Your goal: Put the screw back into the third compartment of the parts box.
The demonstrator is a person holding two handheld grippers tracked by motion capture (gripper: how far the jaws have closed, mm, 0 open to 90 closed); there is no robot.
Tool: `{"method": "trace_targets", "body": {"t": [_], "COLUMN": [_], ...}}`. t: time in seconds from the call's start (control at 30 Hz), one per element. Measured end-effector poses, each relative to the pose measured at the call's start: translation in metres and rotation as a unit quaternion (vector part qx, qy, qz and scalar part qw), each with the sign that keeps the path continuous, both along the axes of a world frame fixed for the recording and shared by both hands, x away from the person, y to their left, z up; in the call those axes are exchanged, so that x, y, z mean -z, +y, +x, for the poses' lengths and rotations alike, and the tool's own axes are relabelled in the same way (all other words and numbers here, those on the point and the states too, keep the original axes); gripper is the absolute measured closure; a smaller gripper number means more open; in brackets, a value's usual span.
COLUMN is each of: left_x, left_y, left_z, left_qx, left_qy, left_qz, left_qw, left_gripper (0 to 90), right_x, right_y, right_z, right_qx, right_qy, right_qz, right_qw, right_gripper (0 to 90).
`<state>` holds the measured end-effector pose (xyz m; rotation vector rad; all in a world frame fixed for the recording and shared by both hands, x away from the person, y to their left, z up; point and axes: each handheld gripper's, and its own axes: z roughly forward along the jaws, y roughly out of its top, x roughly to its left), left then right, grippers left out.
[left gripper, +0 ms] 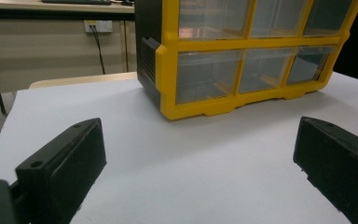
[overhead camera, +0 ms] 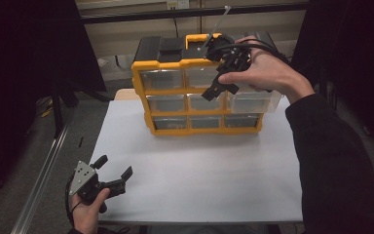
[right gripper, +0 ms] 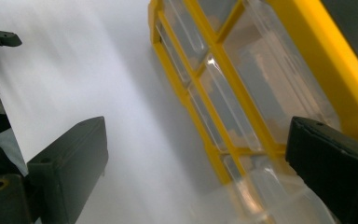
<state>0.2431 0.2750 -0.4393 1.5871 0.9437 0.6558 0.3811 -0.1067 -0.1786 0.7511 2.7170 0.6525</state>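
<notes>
boxy yellow-framed organiser, clear plastic drawer, open right gripper

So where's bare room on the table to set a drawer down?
The white table is bare from the organizer forward to the near edge, right of the left gripper. It is crowded at the organizer's right, where a drawer sticks out under the right gripper.

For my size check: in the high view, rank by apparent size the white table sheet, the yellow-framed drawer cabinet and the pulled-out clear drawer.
1. White table sheet
2. Yellow-framed plastic drawer cabinet
3. Pulled-out clear plastic drawer
</notes>
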Motion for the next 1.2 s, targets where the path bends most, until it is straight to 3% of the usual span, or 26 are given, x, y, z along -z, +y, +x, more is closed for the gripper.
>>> {"method": "trace_targets", "body": {"t": [0.73, 1.2], "left_x": [0.0, 0.0], "left_y": [0.001, 0.001], "left_z": [0.0, 0.0], "left_qx": [-0.001, 0.001], "left_qy": [0.0, 0.0], "left_qz": [0.001, 0.0], "left_qw": [1.0, 1.0], "left_gripper": [2.3, 2.3], "right_x": [0.041, 0.072], "right_y": [0.039, 0.049], "right_z": [-0.006, -0.015], "right_qx": [-0.037, -0.037], "right_qy": [0.039, 0.058], "right_qz": [-0.005, -0.011], "right_qw": [0.9985, 0.9976], "right_gripper": [4.8, 5.1]}}
